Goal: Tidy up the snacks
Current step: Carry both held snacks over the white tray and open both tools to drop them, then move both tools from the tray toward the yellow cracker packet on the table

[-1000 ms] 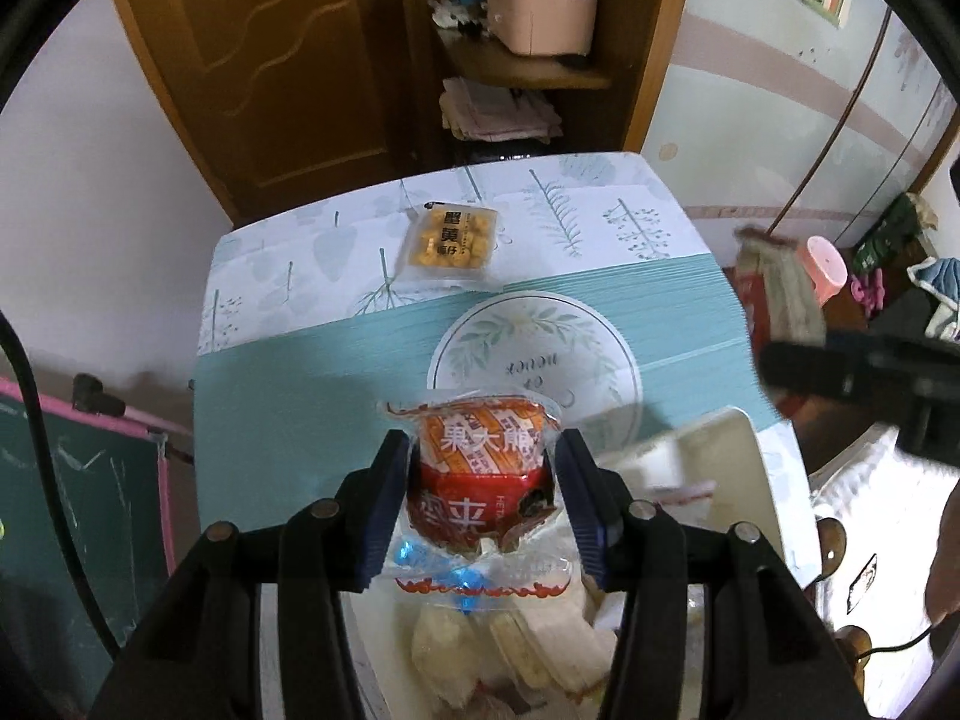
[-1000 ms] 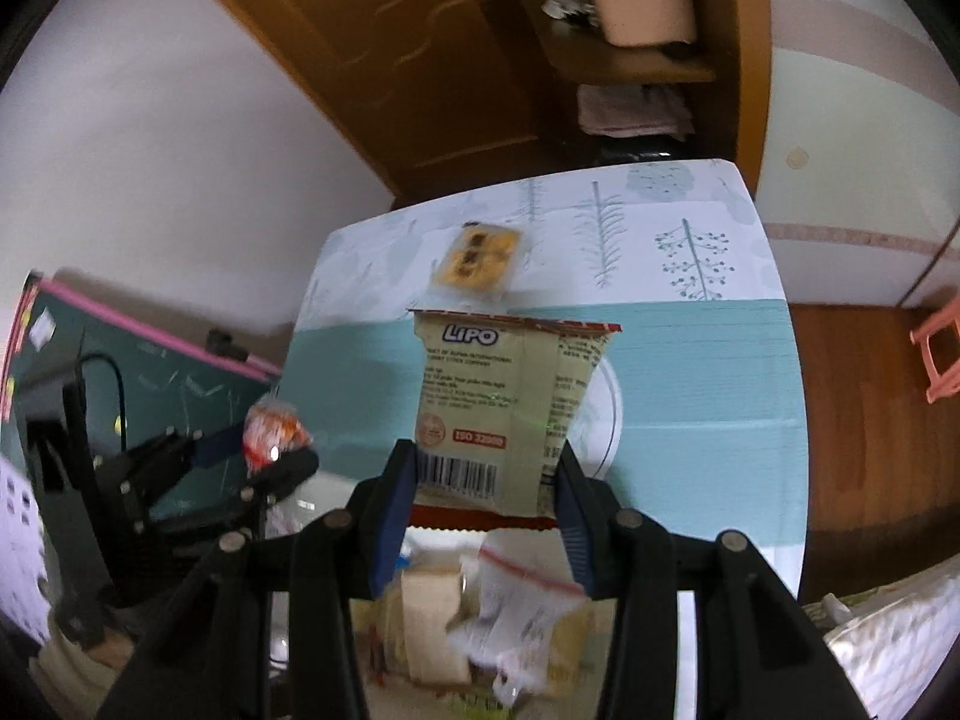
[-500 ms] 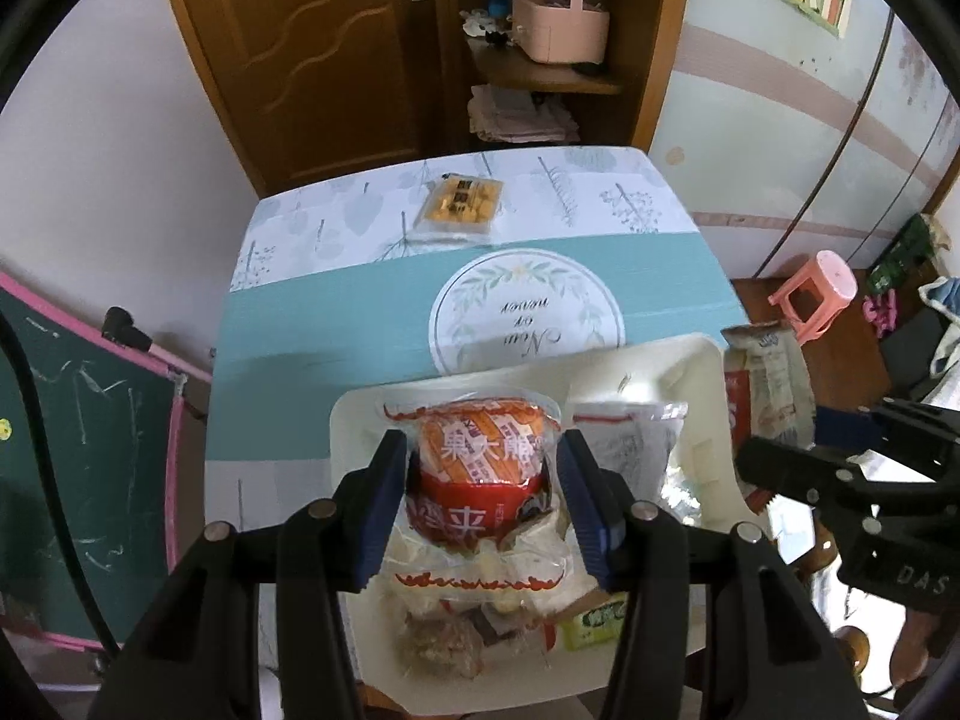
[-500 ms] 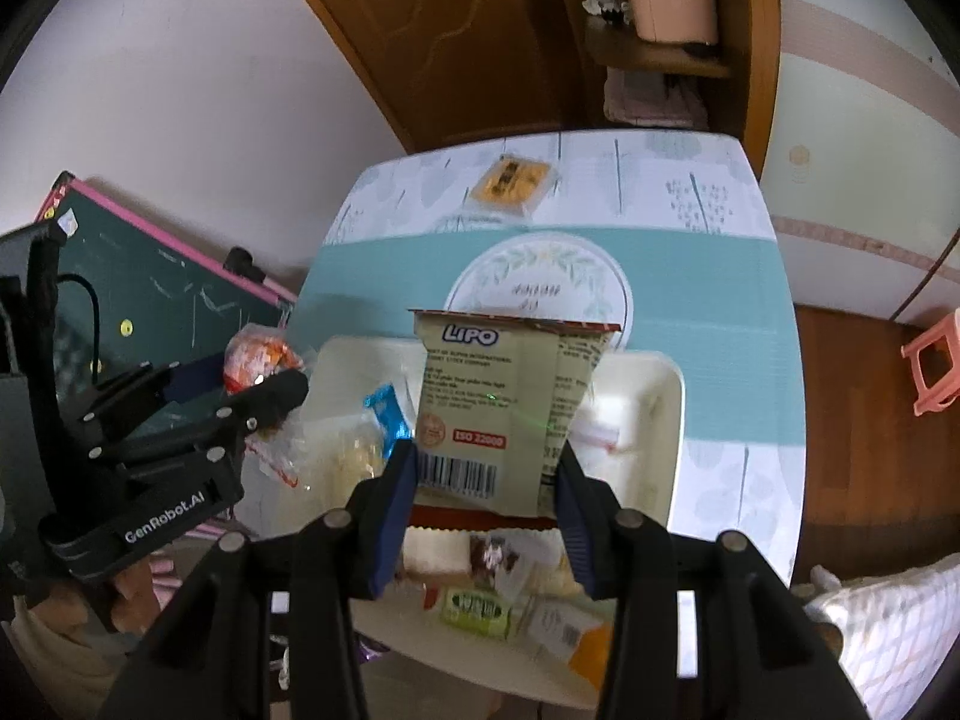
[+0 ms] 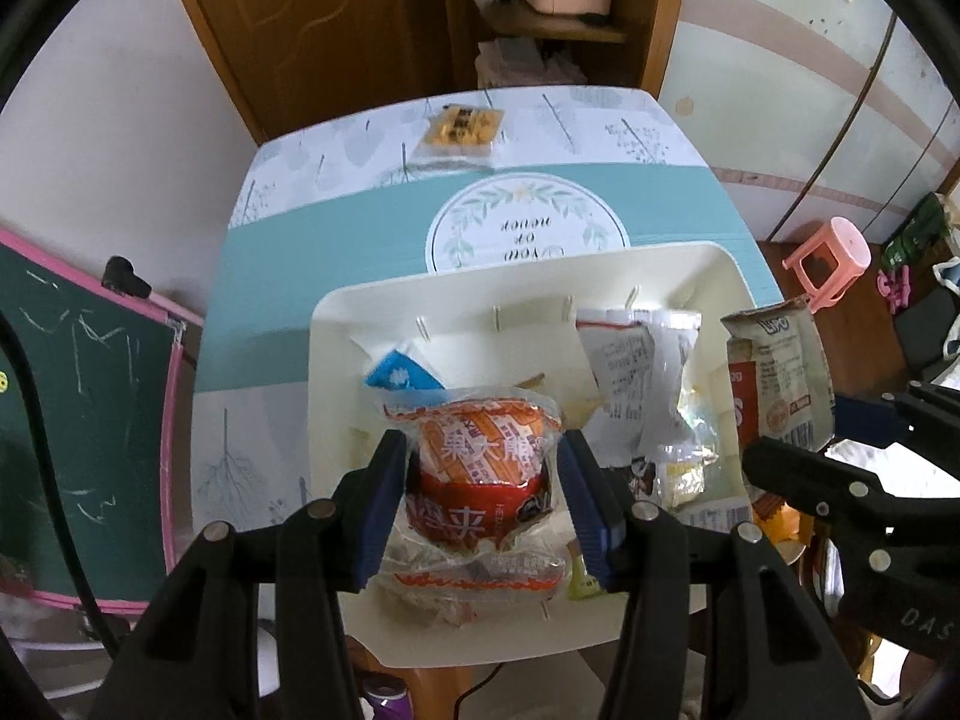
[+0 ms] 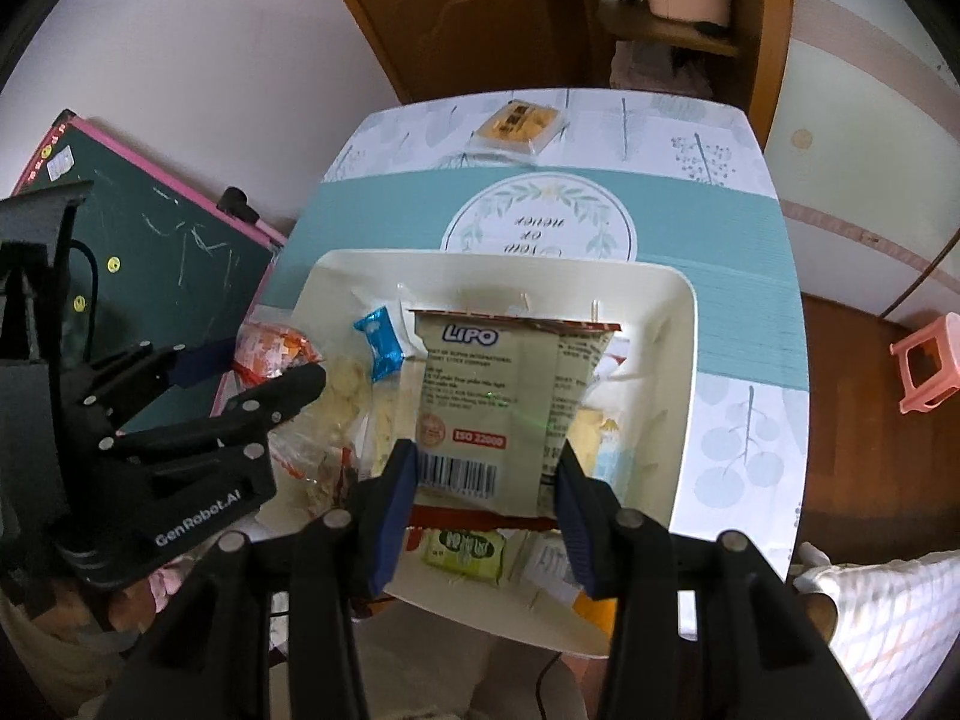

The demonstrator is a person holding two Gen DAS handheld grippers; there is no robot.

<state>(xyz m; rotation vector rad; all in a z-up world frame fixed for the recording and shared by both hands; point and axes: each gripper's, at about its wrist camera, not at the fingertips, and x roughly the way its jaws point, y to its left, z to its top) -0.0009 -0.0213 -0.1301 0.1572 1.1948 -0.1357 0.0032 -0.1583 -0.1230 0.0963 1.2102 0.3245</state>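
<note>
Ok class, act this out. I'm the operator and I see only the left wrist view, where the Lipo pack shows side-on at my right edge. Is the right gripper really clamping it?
Observer: Yes. In the right wrist view the right gripper has both jaws pressed on the lower edges of the Lipo pack, with the barcode end between them.
Operator: What lies beneath it?
Observer: The cream tray. A green packet lies flat by the tray's near rim, just below the pack.
Operator: How does my gripper look from there?
Observer: The left gripper shows side-on by the tray's left rim, holding the red-orange packet. Its body reads GenRobot.AI.
</note>
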